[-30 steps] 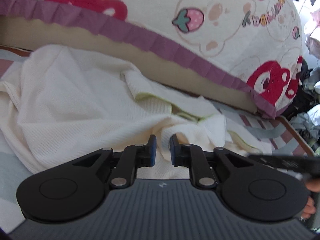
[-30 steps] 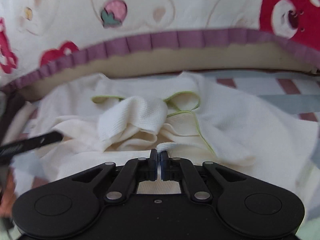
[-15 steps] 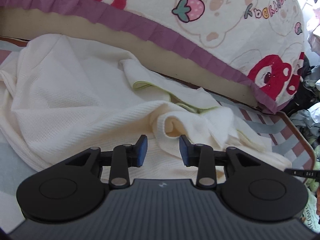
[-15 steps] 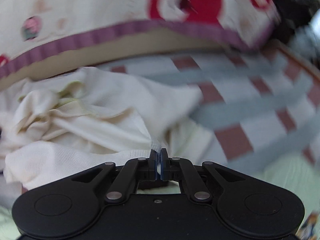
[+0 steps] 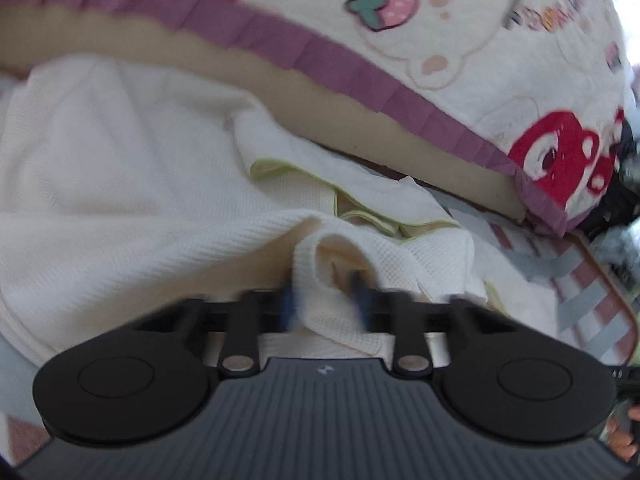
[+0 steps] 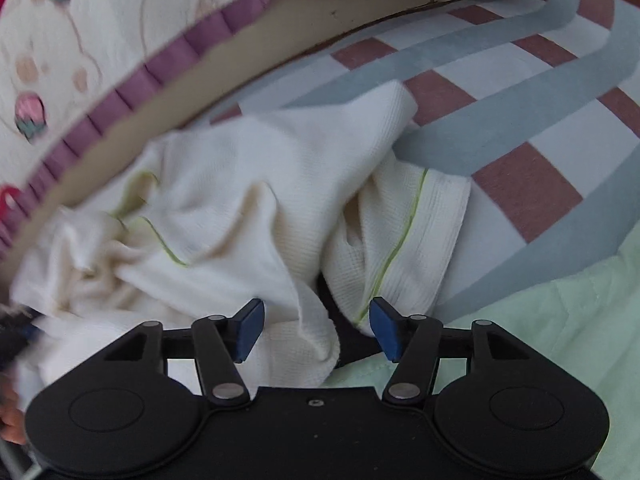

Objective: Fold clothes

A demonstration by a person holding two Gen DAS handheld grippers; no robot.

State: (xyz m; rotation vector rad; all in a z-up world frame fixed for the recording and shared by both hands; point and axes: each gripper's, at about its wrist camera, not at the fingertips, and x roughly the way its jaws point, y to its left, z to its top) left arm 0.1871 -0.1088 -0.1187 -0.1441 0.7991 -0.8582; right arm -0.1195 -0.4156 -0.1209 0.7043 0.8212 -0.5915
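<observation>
Okay, the cream garment (image 5: 120, 200) lies crumpled on the checked sheet (image 6: 520, 184), just below the purple-frilled edge of the cartoon quilt (image 5: 460, 40). It is a waffle-knit piece with thin lime-green piping (image 6: 400, 240) along its hems. It touches the quilt's underside along its far edge.

The left gripper (image 5: 324, 304) sits on the side of the garment away from the quilt and points toward the quilt. Its jaws have just been closing. They are motion-blurred, with a raised, rolled fold of the cream cloth caught between the blue pads, so this is a pinch on the garment. The bulk of the cloth spreads between this gripper and the quilt, with a green-edged opening showing near the quilt's frill.

The right gripper (image 6: 316, 328) is also on the side away from the quilt, tilted steeply down. Its jaws have just been opening and now stand spread wide. A loose corner of the cream cloth lies below the gap, nearer one pad, and neither pad presses on it. A cuff-like end with the green line lies just past the other pad.

A pale green fabric (image 6: 560, 320) covers the sheet farther from the quilt, next to that cuff. Fingertips (image 5: 624, 436) show at the frame edge in the left wrist view.
</observation>
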